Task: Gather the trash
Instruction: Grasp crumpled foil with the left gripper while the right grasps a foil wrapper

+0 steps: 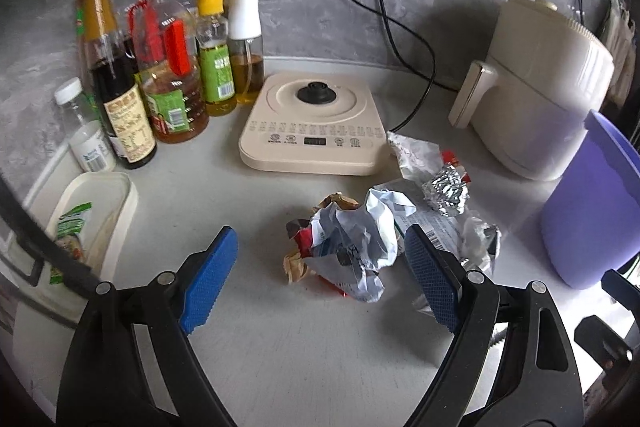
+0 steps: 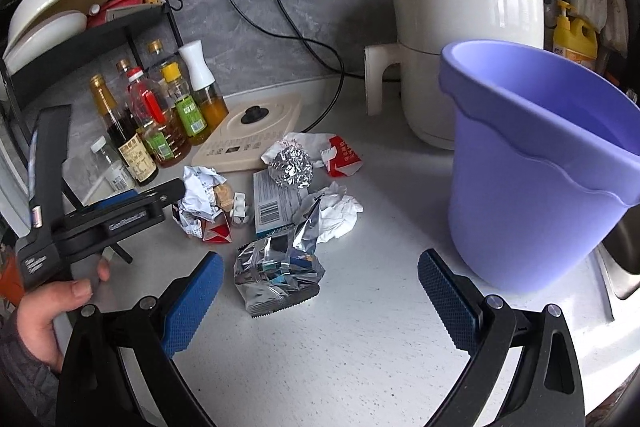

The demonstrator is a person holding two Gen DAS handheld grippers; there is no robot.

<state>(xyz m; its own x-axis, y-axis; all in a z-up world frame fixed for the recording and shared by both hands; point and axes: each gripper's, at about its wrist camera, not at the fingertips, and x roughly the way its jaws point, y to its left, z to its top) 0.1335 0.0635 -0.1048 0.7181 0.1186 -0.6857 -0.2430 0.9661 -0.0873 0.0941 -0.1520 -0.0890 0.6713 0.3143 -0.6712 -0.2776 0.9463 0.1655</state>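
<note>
Blue-padded and spread wide, the left claw (image 1: pixel 320 279) is hovering low over the pale surface (image 1: pixel 280 347) with nothing between its pads; the crumpled white and red wrapper (image 1: pixel 352 243) is lying just ahead of the gap, nearer the right pad. Beyond that wrapper, toward the beige induction cooker (image 1: pixel 316 123), a foil ball (image 1: pixel 446 191) is resting against a creased white packet (image 1: pixel 412 155). Left of the cooker, a cluster of oil and sauce bottles (image 1: pixel 160 67) is standing upright by the grey wall.

In the right wrist view, the right claw (image 2: pixel 320 303) is likewise gaping open and holding nothing. A flattened silver foil bag (image 2: pixel 276 271) is lying just in front of it, closer to the left pad. Behind the bag, toward the cooker, a crumpled tissue (image 2: pixel 336 215), a printed box (image 2: pixel 272 203) and a red and white carton (image 2: pixel 344 157) are scattered close together. The purple bucket (image 2: pixel 532 163) is standing upright to the right of the trash, in front of the cream air fryer (image 2: pixel 464 39). The person's hand (image 2: pixel 52 311) is gripping the left tool's handle at the left edge.
</note>
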